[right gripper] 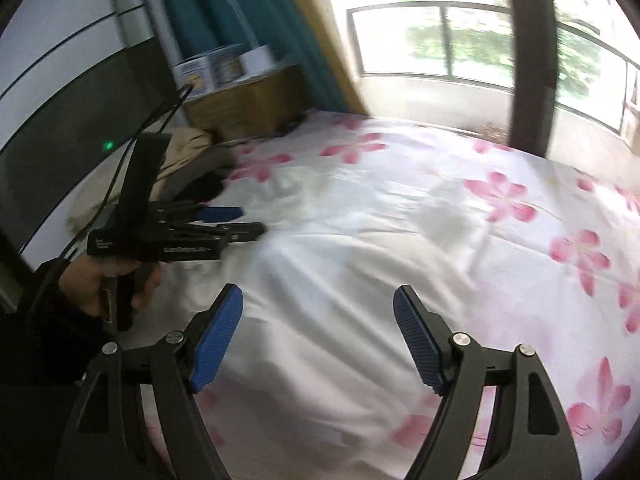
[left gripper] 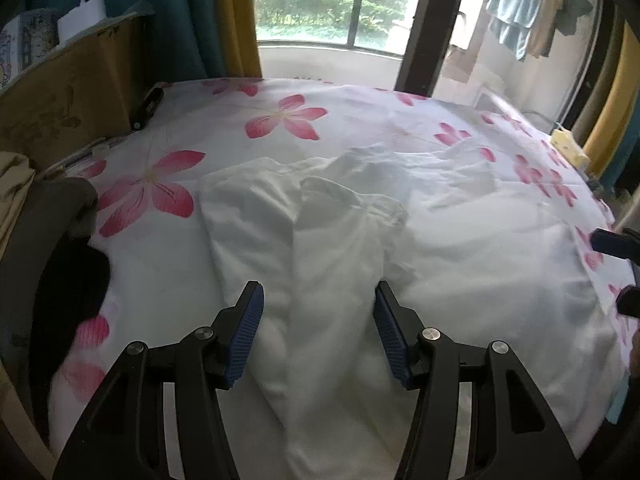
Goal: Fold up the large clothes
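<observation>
White garment point(left gripper: 344, 240) lies crumpled mid-bed on the floral sheet point(left gripper: 280, 120), collar end toward the window point(left gripper: 332, 8). Left hand-held gripper point(left gripper: 319, 312) spread above it, nothing between the pads, not touching. Right hand-held gripper point(right gripper: 318, 320) also spread and empty over the garment's edge. Dark clothes pile point(left gripper: 68, 280) at the bed's left side, cardboard box point(left gripper: 76, 92) behind.

Two grippers: left gripper point(left gripper: 319, 300), right gripper point(right gripper: 318, 304); one white garment point(left gripper: 320, 240); one floral sheet point(left gripper: 280, 120); one cardboard box point(left gripper: 76, 96).
</observation>
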The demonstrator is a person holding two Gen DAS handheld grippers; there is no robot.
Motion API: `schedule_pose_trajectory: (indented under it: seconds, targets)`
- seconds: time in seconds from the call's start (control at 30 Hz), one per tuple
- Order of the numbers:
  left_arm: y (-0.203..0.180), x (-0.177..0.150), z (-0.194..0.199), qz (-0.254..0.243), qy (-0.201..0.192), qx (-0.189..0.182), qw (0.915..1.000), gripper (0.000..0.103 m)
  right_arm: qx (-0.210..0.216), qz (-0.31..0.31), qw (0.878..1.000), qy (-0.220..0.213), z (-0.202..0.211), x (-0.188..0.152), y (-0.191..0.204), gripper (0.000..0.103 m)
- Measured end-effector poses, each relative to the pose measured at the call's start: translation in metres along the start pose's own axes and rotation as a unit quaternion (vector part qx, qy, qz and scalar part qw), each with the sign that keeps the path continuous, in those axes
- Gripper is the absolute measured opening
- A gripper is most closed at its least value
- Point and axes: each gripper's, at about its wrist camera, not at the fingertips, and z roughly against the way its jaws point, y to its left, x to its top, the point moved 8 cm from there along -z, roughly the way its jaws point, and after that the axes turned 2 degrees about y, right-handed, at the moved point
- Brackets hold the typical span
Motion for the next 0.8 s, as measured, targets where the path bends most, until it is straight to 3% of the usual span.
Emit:
schedule_pose_trajectory:
  seconds: [0.23,0.53,0.63,0.67,0.8]
  targets:
    - [0.023,0.024,-0.01,0.012,-0.01,0.033,0.9993,0.059,-0.045,-0.039,0.998,0.002,-0.002,-0.002,-0.051,0.078]
    - [0.06,0.043,0.007,0.057,-0.046,0.087,0.9934,0.059,-0.05,-0.043,0.998,0.017,-0.017,-0.005,-0.059,0.078]
    - [0.046,0.041,0.021,0.052,-0.058,0.059,0.9952,0.059,-0.052,-0.038,0.998,0.016,-0.018,-0.005,-0.057,0.078]
    - [0.035,0.038,0.026,0.045,-0.056,0.034,0.9968,0.059,-0.052,-0.037,0.998,0.016,-0.018,-0.005,-0.056,0.078]
    - [-0.004,0.014,0.026,0.021,-0.016,-0.052,0.9983,0.059,-0.059,-0.039,0.997,0.011,-0.011,-0.008,-0.056,0.078]
